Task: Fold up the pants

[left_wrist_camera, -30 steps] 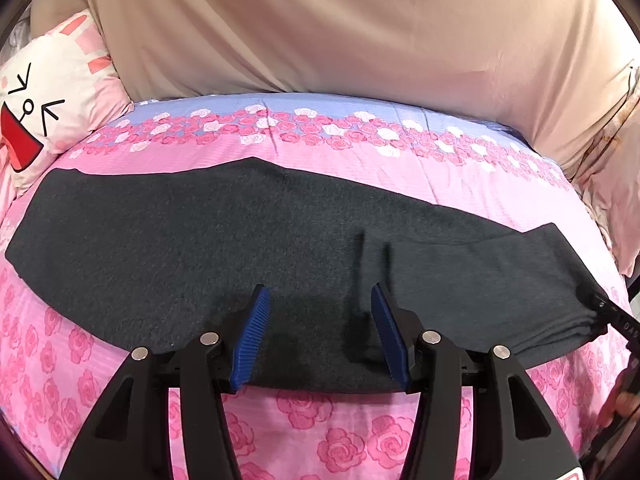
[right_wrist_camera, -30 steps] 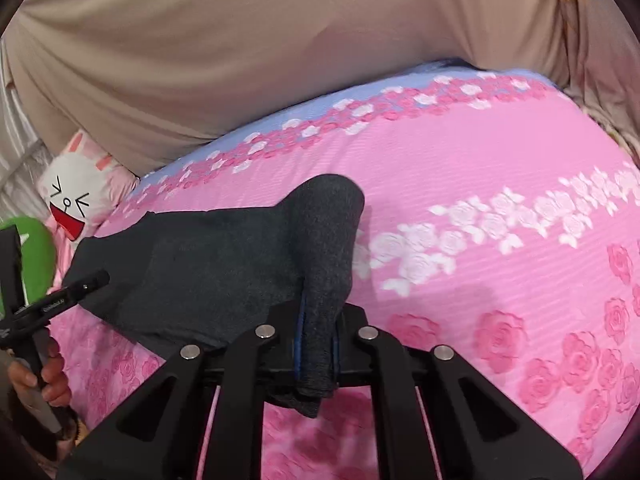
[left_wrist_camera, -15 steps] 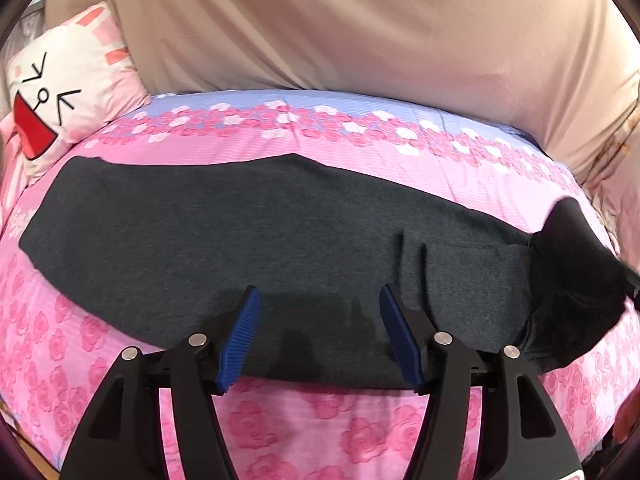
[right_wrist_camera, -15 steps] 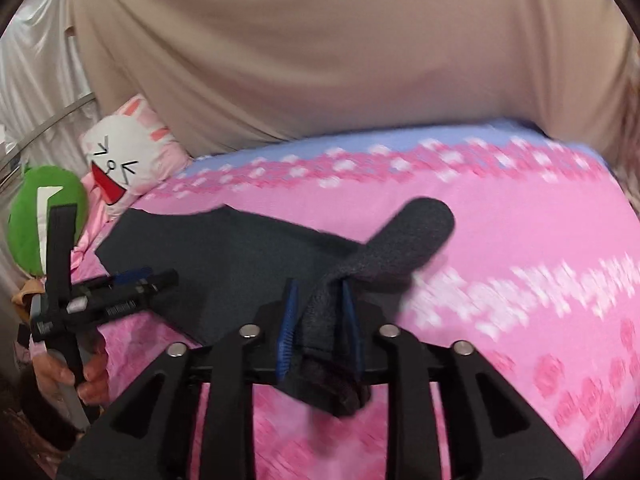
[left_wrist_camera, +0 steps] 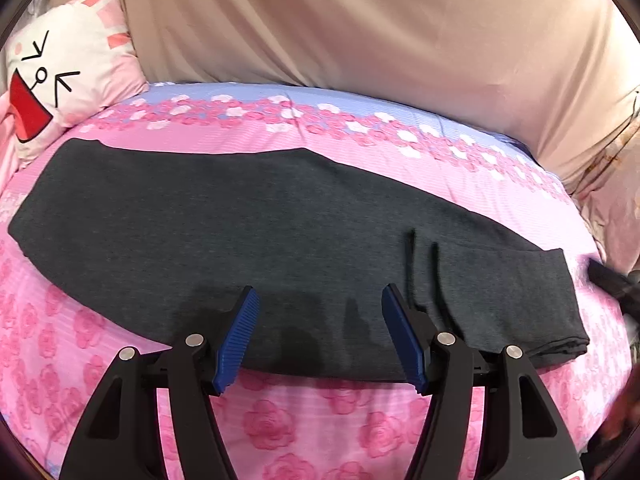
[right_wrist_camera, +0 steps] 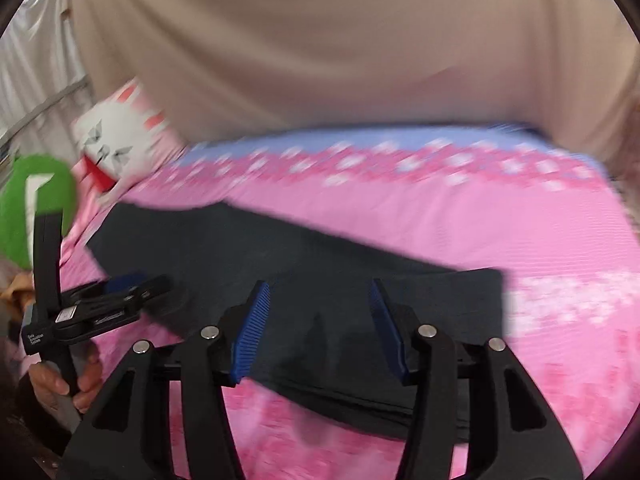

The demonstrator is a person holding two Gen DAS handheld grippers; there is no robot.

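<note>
Dark grey pants lie flat and folded lengthwise across a pink rose-print bed. Their right end is layered and lies flat. My left gripper is open and empty, hovering over the pants' near edge. My right gripper is open and empty above the pants' right end; that view is blurred. The left gripper also shows at the left of the right wrist view, held in a hand.
A white and pink cartoon pillow lies at the bed's far left. A beige curtain hangs behind the bed. A green cushion sits beyond the left bed edge.
My right gripper has opened and let go of the pants' end, which now lies flat on the bed. The left gripper stayed open over the near edge.
</note>
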